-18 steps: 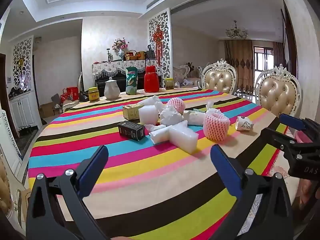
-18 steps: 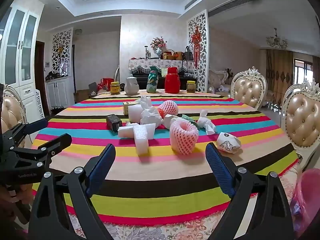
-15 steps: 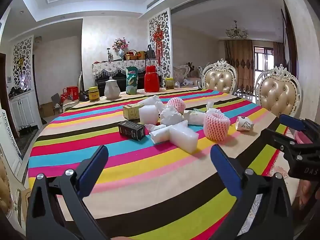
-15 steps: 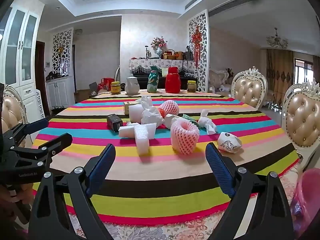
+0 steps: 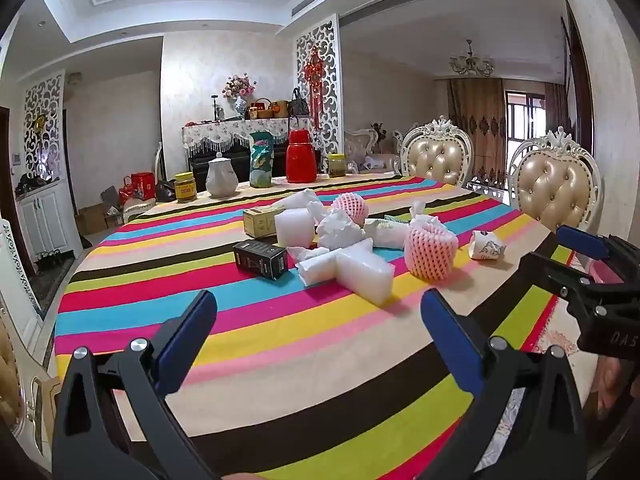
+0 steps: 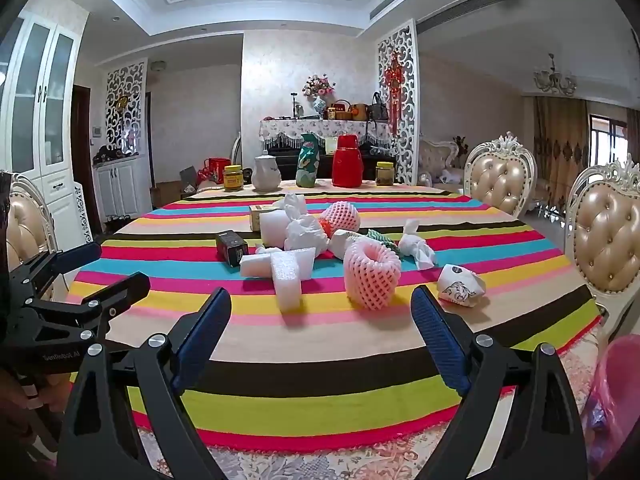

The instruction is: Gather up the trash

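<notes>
A heap of trash lies mid-table on the striped cloth [image 5: 304, 336] [image 6: 320, 364]: a pink foam fruit net [image 5: 430, 249] [image 6: 372, 274], white foam blocks [image 5: 362, 270] [image 6: 286, 276], a black box [image 5: 261, 259] [image 6: 231, 246], a crumpled paper cup [image 5: 486, 245] [image 6: 460, 285], white wrappers [image 5: 340, 230] [image 6: 306, 234] and a second pink net [image 5: 351, 207] [image 6: 340, 215]. My left gripper [image 5: 318, 322] hovers open over the near stripes, well short of the heap. My right gripper [image 6: 322, 318] is open too, nothing between its fingers.
Jars, a white teapot [image 6: 266, 176], a green vase [image 6: 308, 166] and a red flask [image 6: 347, 161] stand at the table's far edge. Padded chairs [image 6: 604, 236] line the right side. A pink bag [image 6: 616, 400] hangs at lower right.
</notes>
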`<state>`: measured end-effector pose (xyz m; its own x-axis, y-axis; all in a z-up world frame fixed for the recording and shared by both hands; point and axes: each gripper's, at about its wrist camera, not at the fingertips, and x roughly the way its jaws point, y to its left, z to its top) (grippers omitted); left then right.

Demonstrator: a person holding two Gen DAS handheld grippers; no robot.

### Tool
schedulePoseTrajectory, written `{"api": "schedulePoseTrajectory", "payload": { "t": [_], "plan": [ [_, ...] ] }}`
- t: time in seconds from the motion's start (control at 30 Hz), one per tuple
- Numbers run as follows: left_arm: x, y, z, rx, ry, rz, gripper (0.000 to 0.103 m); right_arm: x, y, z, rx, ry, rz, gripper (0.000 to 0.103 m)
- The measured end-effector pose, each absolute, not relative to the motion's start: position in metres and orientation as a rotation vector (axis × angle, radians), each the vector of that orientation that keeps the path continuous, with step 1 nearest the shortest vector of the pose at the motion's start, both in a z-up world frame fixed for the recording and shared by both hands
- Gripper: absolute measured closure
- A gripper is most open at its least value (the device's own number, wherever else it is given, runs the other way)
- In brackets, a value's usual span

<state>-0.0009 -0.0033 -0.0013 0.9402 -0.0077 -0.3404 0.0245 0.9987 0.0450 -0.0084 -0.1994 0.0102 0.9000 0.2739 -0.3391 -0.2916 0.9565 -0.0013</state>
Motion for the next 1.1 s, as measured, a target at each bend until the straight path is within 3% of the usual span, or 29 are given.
{"api": "schedulePoseTrajectory", "payload": {
  "t": [1.1],
  "plan": [
    [-0.0025, -0.0020, -0.0043, 0.040, 0.362, -0.020, 0.004, -0.0074, -0.2010, 0.0066, -0.034, 0.335, 0.323, 0.017]
  ]
}}
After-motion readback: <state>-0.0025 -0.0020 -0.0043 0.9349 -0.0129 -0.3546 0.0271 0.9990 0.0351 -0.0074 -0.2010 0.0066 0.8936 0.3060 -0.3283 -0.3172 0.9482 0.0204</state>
